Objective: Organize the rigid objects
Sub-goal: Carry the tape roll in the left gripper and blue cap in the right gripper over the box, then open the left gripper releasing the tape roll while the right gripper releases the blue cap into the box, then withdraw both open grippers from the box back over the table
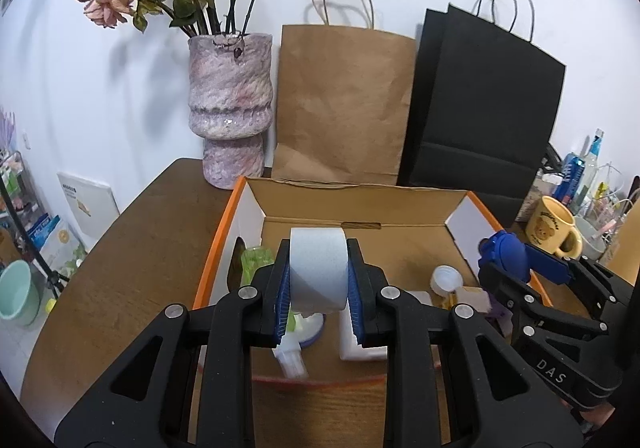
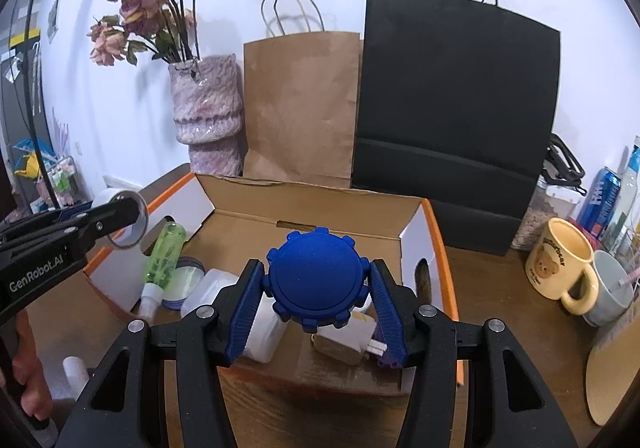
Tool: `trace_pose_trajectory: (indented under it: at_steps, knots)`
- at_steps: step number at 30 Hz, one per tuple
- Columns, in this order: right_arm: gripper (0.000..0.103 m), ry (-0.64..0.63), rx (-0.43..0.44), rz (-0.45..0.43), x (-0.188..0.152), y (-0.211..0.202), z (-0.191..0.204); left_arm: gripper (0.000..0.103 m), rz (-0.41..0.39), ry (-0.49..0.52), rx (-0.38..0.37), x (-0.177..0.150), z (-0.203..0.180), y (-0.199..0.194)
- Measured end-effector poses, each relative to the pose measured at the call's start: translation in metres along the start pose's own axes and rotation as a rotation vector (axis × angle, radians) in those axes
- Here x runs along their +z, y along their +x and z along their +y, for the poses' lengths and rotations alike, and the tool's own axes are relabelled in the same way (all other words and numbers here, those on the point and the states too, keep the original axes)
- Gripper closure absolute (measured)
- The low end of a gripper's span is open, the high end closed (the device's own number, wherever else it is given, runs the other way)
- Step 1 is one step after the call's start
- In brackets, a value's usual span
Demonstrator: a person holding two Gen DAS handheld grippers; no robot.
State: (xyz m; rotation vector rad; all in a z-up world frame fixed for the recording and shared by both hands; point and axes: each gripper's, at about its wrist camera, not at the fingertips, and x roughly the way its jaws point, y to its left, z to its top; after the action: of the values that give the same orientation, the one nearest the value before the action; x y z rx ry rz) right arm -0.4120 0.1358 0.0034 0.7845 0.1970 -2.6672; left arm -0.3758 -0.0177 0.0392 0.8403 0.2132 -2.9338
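Both tongs tilted down over cardboard box [image 1: 360, 204]. Left tongs [image 1: 318, 280] pinching tape roll [image 1: 318, 268]; right tongs [image 2: 316, 290] clamping blue disc [image 2: 316, 280].

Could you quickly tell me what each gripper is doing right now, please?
Left gripper: closed on the roll of tape.
Right gripper: closed on the blue round knob.

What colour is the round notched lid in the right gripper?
Solid dark blue lid; it shows best in the right wrist view.
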Motion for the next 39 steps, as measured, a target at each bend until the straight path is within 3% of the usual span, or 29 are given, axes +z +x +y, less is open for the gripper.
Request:
trace_pose_trajectory:
  at_steps: [14,18,20,21,22,23,25,39]
  knots:
    - [0.044,-0.009,-0.013,0.069,-0.003,0.040,-0.009,0.082,0.051,0.036,0.039,0.001,0.005,0.039]
    - [0.044,-0.001,-0.016,0.086,-0.007,0.043,-0.014,0.082,0.102,0.037,0.066,-0.003,0.006,0.050]
    - [0.043,0.009,-0.030,0.104,-0.008,0.047,-0.017,0.072,0.115,0.039,0.065,-0.005,0.007,0.053]
    - [0.039,0.013,-0.038,0.113,-0.009,0.048,-0.018,0.049,0.114,0.036,0.069,-0.005,0.007,0.052]
    - [0.022,0.018,-0.043,0.118,-0.010,0.049,-0.020,0.025,0.108,0.034,0.074,-0.005,0.008,0.051]
    - [0.014,0.022,-0.044,0.117,-0.010,0.049,-0.022,0.018,0.085,0.031,0.080,-0.005,0.008,0.048]
    - [0.014,0.036,-0.038,0.113,-0.011,0.047,-0.025,0.000,0.056,0.027,0.079,-0.003,0.009,0.041]
    - [0.014,0.027,-0.036,0.078,-0.010,0.034,-0.021,0.000,0.014,0.028,0.076,-0.001,0.008,0.027]
